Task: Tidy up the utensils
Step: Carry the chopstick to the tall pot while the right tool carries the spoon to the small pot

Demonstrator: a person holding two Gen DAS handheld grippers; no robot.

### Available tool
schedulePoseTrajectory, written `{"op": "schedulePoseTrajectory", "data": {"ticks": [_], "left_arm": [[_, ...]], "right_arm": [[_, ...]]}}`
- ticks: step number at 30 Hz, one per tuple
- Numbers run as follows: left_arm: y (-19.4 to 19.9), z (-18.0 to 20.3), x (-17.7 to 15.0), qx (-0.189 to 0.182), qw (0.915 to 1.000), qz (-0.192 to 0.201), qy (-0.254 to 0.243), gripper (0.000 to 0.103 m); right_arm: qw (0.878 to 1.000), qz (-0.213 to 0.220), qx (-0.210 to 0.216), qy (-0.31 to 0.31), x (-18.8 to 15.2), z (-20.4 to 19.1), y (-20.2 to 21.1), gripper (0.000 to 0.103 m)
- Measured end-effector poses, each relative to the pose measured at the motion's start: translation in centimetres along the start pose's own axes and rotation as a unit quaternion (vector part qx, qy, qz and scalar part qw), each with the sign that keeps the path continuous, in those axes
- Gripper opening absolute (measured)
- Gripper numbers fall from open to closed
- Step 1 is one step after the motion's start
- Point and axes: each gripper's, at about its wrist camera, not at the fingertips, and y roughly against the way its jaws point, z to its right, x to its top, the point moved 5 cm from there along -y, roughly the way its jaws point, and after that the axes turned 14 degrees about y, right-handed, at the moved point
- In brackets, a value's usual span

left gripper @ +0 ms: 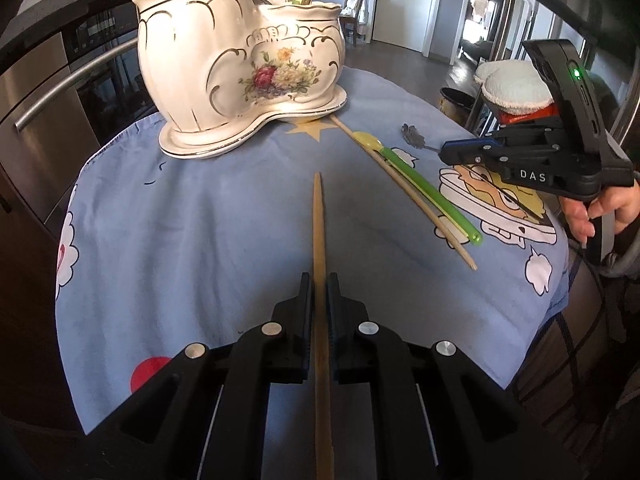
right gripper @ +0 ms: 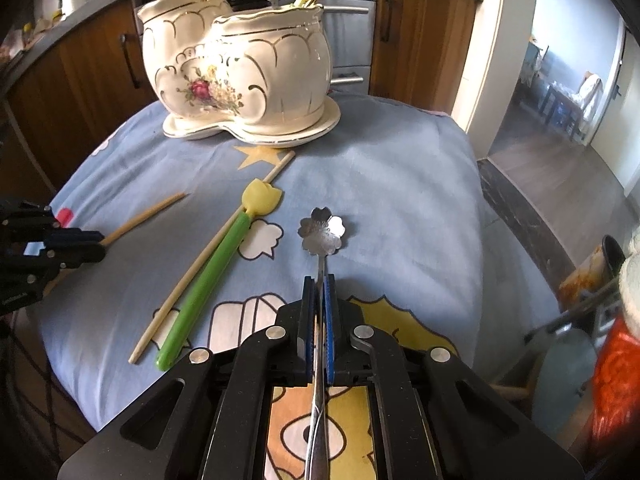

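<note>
My left gripper (left gripper: pixel 319 280) is shut on a wooden chopstick (left gripper: pixel 318 224) that points toward the white floral ceramic holder (left gripper: pixel 240 76). My right gripper (right gripper: pixel 319 282) is shut on the handle of a silver flower-shaped spoon (right gripper: pixel 322 227); from the left wrist view that gripper (left gripper: pixel 444 155) reaches in from the right with the spoon bowl (left gripper: pixel 412 135) ahead of it. On the blue cartoon cloth lie a second chopstick (right gripper: pixel 208 252) and a green-handled spoon with a yellow tulip bowl (right gripper: pixel 212 276). The holder (right gripper: pixel 240 72) has a fork, a yellow spoon and sticks in it.
The cloth-covered table (left gripper: pixel 200 208) ends on all sides. A steel oven front (left gripper: pixel 52 92) stands to the left, wooden cabinets (right gripper: pixel 420 32) behind the holder. White towels and an orange thing (left gripper: pixel 516 92) sit at the right. A person's hand (left gripper: pixel 592 212) grips the right tool.
</note>
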Motion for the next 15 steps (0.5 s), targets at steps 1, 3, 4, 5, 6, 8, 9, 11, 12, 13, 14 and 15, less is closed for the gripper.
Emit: {"op": "schedulePoseTrajectory", "data": {"ticks": [1,3,4,5,6,8,9,11,12,13,14,15], "left_arm": [[0.0,0.0,0.0,0.0,1.0,0.001,0.0,0.006],[0.1,-0.1,0.0,-0.003,1.0,0.003,0.002,0.006],[0.0,0.1,0.0,-0.002,1.0,0.004,0.0,0.006],[0.1,0.1,0.0,-0.003,1.0,0.006,-0.002,0.006],[0.2,0.1,0.1,-0.003,1.0,0.008,-0.003,0.006],[0.5,0.0,0.3,-0.004,0.9998,0.018,-0.002,0.006],[0.8,0.0,0.6,-0.005,0.9997,0.025,-0.001,0.006],[1.3,-0.1,0.9,-0.009,0.9993,0.037,-0.001,0.006],[1.6,0.0,1.1,-0.011,0.999,0.043,-0.002,0.006],[1.9,-0.1,1.3,-0.011,0.9988,0.048,-0.002,0.006],[2.3,-0.2,1.5,-0.014,0.9982,0.058,0.0,0.006],[2.7,-0.3,1.7,-0.018,0.9976,0.067,0.0,0.006]], "right_arm": [[1.0,0.003,-0.002,-0.001,0.0,0.0,0.1,0.004],[1.0,0.017,-0.001,-0.004,0.1,-0.1,0.4,0.004],[1.0,0.03,-0.003,-0.005,0.3,-0.2,0.9,0.004],[0.999,0.039,-0.004,-0.005,0.4,-0.2,1.3,0.004],[0.998,0.057,-0.005,-0.005,0.6,-0.3,2.0,0.004],[0.996,0.084,-0.006,-0.005,1.1,-0.3,3.1,0.004],[0.995,0.098,-0.008,-0.005,1.3,-0.3,3.6,0.004],[0.991,0.132,-0.009,-0.006,1.7,-0.4,5.0,0.004],[0.989,0.145,-0.011,-0.005,1.8,-0.4,5.5,0.004],[0.987,0.16,-0.014,-0.002,2.0,-0.5,6.1,0.004],[0.985,0.174,-0.016,0.002,2.1,-0.7,6.7,0.004],[0.983,0.184,-0.019,0.005,2.2,-0.8,7.0,0.004]]}}
